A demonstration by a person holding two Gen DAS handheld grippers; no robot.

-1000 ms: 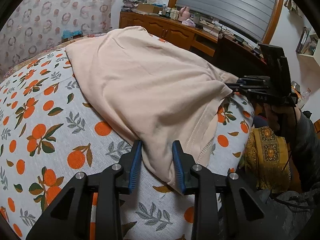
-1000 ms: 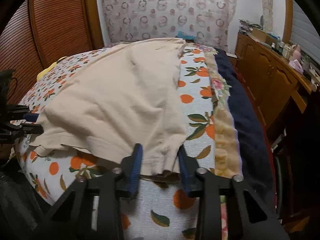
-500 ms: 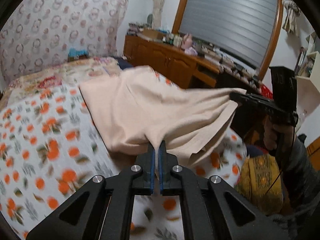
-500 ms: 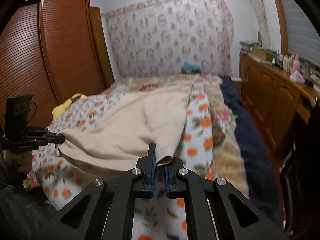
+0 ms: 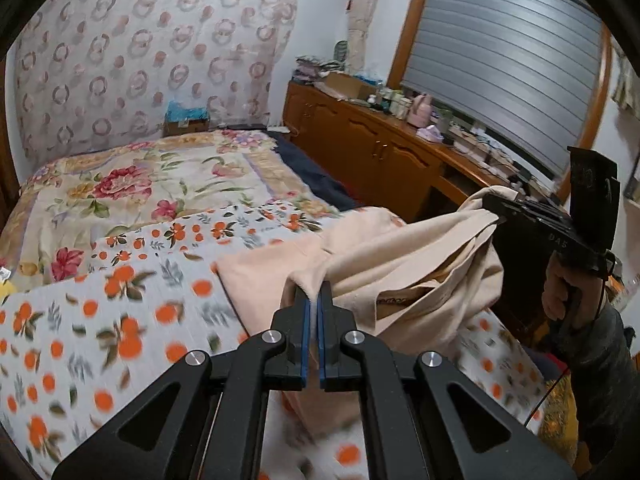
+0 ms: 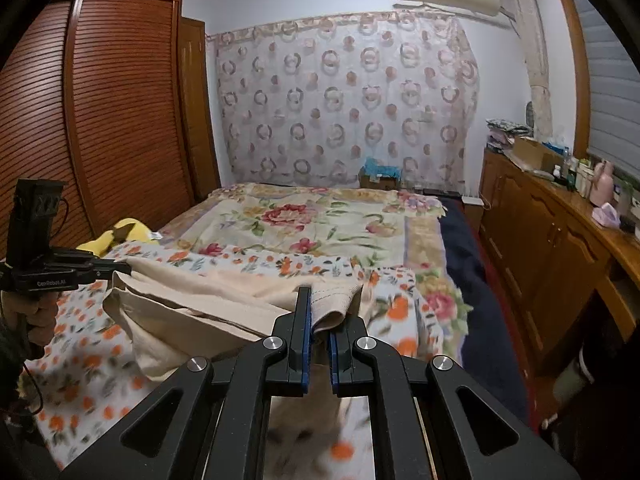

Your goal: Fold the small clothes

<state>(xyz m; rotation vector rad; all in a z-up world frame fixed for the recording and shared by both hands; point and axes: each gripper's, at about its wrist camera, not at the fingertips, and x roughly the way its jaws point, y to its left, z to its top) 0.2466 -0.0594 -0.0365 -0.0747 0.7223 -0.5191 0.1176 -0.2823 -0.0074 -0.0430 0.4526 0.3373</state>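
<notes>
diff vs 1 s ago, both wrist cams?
Both tongs, left and right, have closed onto the near corners of the beige shirt and lifted that edge off the orange-print sheet, carrying it toward the far end of the bed. The shirt's far part remains lying on the sheet.

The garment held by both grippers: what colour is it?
The garment is plain pale beige-peach, seen best in the left wrist view.
</notes>
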